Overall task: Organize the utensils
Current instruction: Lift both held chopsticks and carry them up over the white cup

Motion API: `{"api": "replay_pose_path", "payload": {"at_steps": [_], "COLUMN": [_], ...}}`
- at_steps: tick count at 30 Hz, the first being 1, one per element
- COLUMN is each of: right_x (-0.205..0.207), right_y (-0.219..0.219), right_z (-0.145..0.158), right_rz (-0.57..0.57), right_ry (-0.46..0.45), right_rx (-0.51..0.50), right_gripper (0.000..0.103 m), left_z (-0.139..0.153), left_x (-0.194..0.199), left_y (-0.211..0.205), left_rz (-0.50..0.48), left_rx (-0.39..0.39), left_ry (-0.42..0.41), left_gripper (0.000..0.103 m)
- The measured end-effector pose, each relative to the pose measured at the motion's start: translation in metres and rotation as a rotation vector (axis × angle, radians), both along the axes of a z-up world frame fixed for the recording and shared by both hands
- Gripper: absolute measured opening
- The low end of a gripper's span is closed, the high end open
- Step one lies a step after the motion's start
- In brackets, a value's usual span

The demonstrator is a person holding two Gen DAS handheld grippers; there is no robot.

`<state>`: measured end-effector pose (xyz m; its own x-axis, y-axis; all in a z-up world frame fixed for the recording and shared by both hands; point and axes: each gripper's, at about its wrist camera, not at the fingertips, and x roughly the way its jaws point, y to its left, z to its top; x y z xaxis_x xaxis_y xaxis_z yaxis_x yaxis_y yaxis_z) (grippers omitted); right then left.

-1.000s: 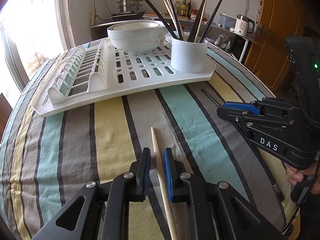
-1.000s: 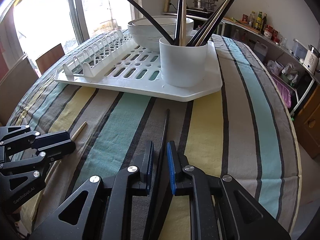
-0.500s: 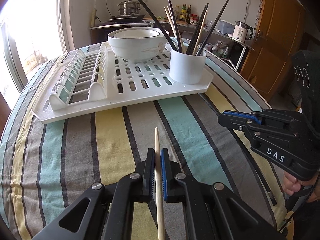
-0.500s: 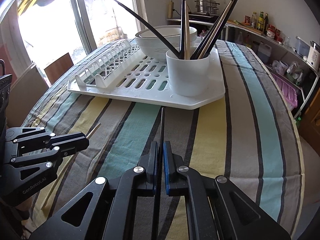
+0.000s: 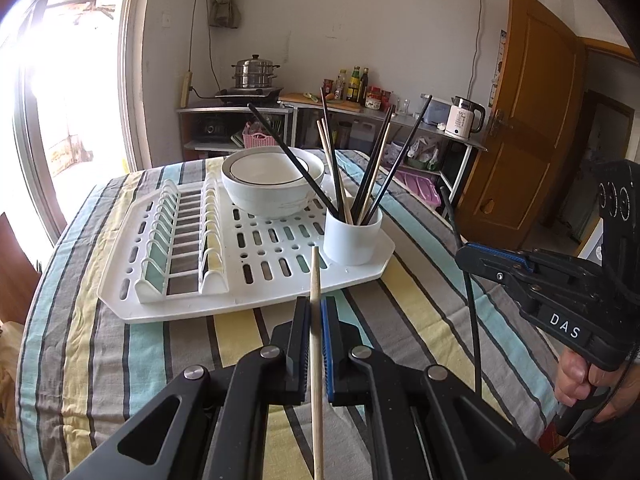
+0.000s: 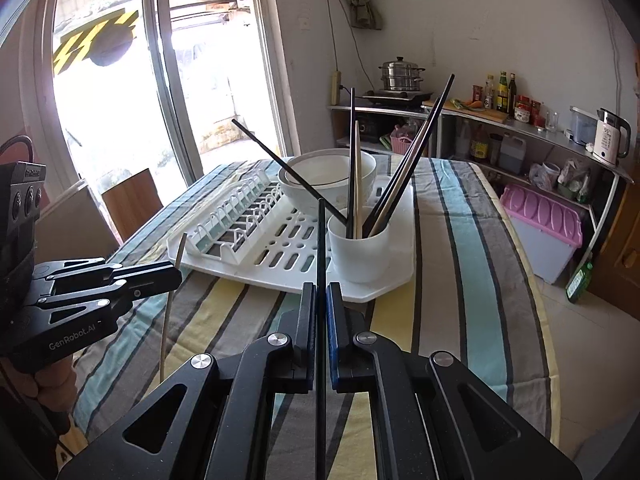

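My left gripper [image 5: 315,312] is shut on a pale wooden chopstick [image 5: 315,276], lifted off the striped cloth and pointing at the rack. My right gripper [image 6: 320,300] is shut on a black chopstick [image 6: 321,240], also raised. Each gripper shows in the other's view: the right gripper [image 5: 464,254] with its black chopstick [image 5: 470,300] at the right, the left gripper [image 6: 178,274] with the wooden chopstick [image 6: 170,300] at the left. Ahead, a white cup [image 5: 352,238] [image 6: 359,250] on the white drying rack [image 5: 168,308] [image 6: 384,292] holds several black and wooden chopsticks.
Stacked white bowls [image 5: 272,184] [image 6: 320,190] stand on the rack behind the cup. The round table [image 5: 100,360] wears a striped cloth. A wooden chair [image 6: 132,200] stands by the window. Shelves with a kettle [image 5: 464,118] and a pink-lidded bin [image 6: 540,228] line the far wall.
Both grippers closed on their chopsticks, which lay on the cloth, and lifted them up; the views now look down on the table from higher.
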<state>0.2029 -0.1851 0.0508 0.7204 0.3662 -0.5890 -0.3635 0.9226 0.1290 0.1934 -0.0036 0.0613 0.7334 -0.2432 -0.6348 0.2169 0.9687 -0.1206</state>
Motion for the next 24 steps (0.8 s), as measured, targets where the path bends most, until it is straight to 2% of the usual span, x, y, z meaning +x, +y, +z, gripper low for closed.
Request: {"api": "replay_pose_path", "payload": {"at_steps": [9,24], "right_x": [-0.015,-0.026], "right_y": [-0.013,-0.024], "right_z": [0.024,0.043], "right_rz": [-0.031,-0.059], "right_ry": [-0.077,-0.133], "right_rx": [0.042,0.078], "right_gripper": [0.005,0.005], "left_z": [0.025,0.045], "left_x": [-0.012,-0.016], "left_y": [0.008,0.006], "left_rz": [0.009,-0.007], "left_rx": [-0.036,-0.056], "left_ry": [-0.054,-0.093], "left_gripper": [0.005,0.005]}}
